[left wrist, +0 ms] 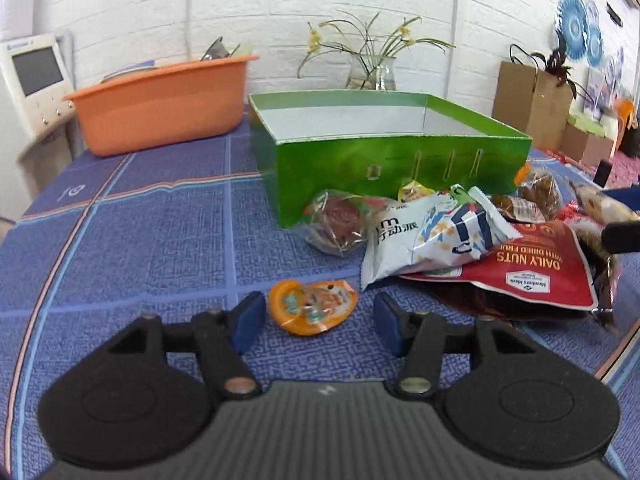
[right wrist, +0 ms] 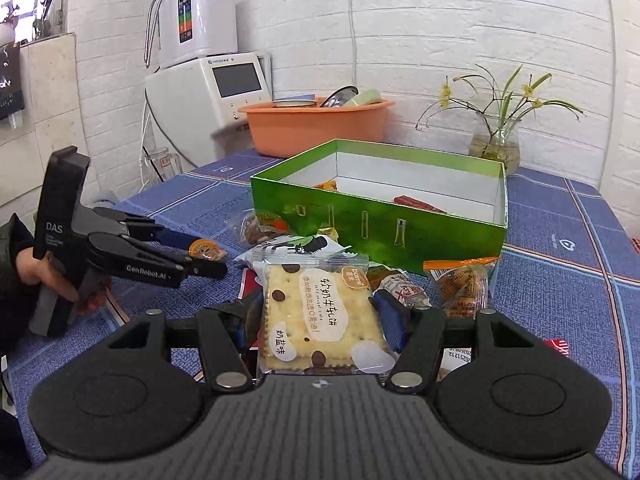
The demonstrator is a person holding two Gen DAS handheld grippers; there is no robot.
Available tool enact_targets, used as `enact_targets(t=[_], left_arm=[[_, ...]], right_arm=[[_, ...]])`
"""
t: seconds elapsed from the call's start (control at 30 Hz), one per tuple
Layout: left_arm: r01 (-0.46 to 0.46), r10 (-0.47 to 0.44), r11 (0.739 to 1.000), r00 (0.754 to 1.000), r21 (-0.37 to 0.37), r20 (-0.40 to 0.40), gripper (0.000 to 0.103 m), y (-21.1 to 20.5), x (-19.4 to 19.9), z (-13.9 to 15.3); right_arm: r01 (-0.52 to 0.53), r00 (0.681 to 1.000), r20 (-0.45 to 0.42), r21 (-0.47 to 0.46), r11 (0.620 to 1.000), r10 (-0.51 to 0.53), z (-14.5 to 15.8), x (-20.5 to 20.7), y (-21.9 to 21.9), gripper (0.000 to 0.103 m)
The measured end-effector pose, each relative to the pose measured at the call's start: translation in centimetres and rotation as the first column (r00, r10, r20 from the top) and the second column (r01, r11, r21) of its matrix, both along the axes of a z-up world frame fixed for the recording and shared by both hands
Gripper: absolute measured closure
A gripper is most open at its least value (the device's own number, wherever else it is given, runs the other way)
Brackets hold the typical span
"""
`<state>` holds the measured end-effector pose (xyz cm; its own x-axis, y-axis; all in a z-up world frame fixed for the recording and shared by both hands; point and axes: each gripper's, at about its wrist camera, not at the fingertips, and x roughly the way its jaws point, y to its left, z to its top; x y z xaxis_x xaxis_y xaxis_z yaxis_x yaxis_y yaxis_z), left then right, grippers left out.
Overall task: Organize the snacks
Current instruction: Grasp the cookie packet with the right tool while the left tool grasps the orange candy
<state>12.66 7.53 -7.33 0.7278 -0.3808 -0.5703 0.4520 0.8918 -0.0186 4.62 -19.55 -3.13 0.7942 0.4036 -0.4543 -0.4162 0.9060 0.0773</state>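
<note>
A green box (left wrist: 384, 160) stands open on the blue tablecloth, with a few snacks inside it in the right wrist view (right wrist: 400, 232). My left gripper (left wrist: 318, 320) is open around a small orange snack packet (left wrist: 312, 310) lying on the cloth. It also shows at the left of the right wrist view (right wrist: 206, 258). My right gripper (right wrist: 316, 320) is shut on a clear-wrapped cracker packet (right wrist: 320, 312), held above the snack pile. The pile holds a white bag (left wrist: 432, 236) and a red nuts bag (left wrist: 532, 268).
An orange basin (left wrist: 160, 108) with dishes stands behind the box. A glass vase (right wrist: 496, 146) with flowers is at the wall. A white appliance (right wrist: 216, 92) stands off the table's far left corner. Brown cardboard boxes (left wrist: 528, 104) are at the far right.
</note>
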Motion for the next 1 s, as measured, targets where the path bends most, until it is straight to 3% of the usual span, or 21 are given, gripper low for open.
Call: enact_targets(t=[0.2,0.37,0.4,0.43,0.53,0.67,0.83,1.0], left_arm=[[0.079,-0.079,0.996,0.997,0.035,0.01,0.046,0.1,0.0,0.0],[0.015,-0.014,0.998,1.0,0.062,-0.016,0.044,-0.1,0.5,0.4],[0.019,-0.018,0.998,1.0,0.062,-0.011,0.048,-0.1,0.5,0.3],[0.019,-0.019,0.998,1.0,0.06,-0.007,0.058,-0.1,0.5,0.3],[0.04,-0.04,0.997,0.999,0.061,-0.004,0.069,0.0,0.1,0.6],[0.047,-0.047,0.997,0.999,0.066,-0.003,0.069,-0.1,-1.0,0.7],[0.025,-0.026,0.999,0.999,0.026,0.043,0.07,0.5,-3.3,2.0],[0.038,-0.032,0.999,0.988,-0.036,0.152,0.07,0.7,-5.1,5.7]], right_arm=[[0.018,1.0,-0.013,0.037,0.999,-0.017,-0.6,-0.3,-0.6,0.005],[0.038,0.999,-0.036,0.066,0.997,-0.035,-1.3,-0.2,-1.0,0.005],[0.042,0.998,-0.041,0.072,0.997,-0.039,-1.4,-0.2,-1.1,0.005],[0.045,0.998,-0.042,0.074,0.996,-0.042,-1.4,-0.2,-1.1,0.005],[0.066,0.998,-0.022,0.069,0.995,-0.064,-1.3,-0.7,-1.2,0.005],[0.076,0.996,0.034,0.06,0.995,-0.078,-0.6,-1.3,-1.1,0.005],[0.052,0.998,0.042,0.06,0.997,-0.055,-0.2,-1.6,-0.6,0.005],[0.009,1.0,0.014,0.084,0.996,-0.01,0.3,-1.5,0.4,0.005]])
